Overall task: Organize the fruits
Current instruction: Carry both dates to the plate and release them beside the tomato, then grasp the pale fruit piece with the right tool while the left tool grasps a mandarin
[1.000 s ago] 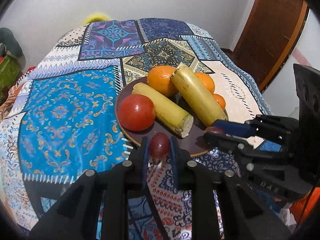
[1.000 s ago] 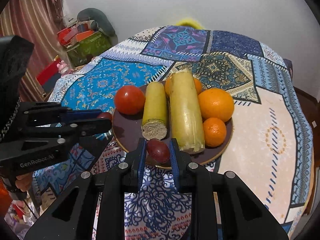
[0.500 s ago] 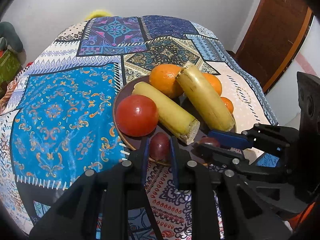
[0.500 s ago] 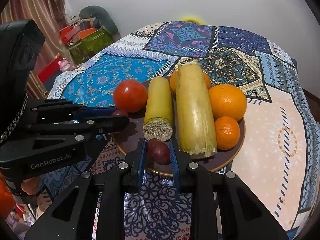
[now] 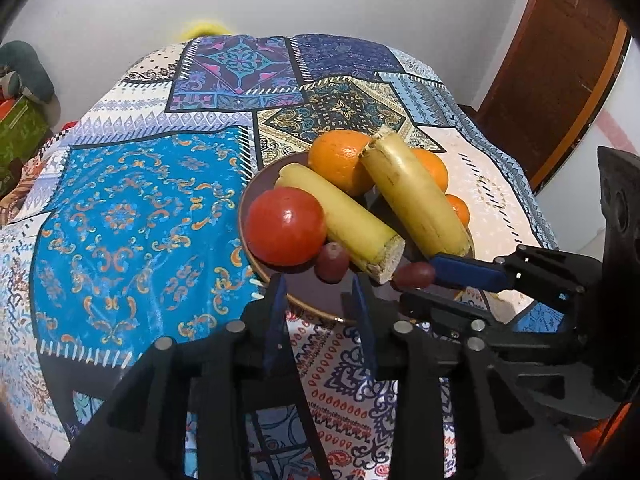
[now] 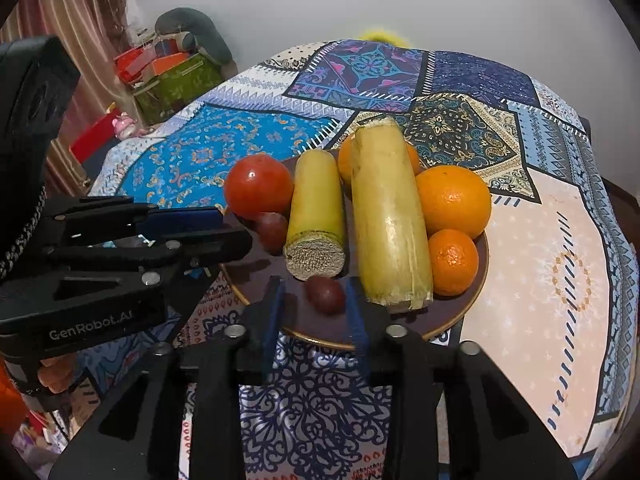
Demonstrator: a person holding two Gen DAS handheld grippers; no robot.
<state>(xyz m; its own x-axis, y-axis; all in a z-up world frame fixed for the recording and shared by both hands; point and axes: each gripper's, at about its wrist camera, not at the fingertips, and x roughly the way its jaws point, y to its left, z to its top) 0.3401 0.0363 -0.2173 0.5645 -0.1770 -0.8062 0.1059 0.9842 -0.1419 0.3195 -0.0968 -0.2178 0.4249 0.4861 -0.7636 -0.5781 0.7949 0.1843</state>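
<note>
Both tongs now spread, left tongs (image 5: 319, 286) off grape (image 5: 331, 261), right tongs (image 6: 314, 294) astride plated grape (image 6: 325, 293)

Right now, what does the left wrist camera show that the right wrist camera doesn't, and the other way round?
Only the left wrist view shows the brown door. Only the right wrist view shows the curtain and the green box. Both show the plate of fruit, with a grape lying in front of the open left gripper, and another grape between the open right gripper fingers.
</note>
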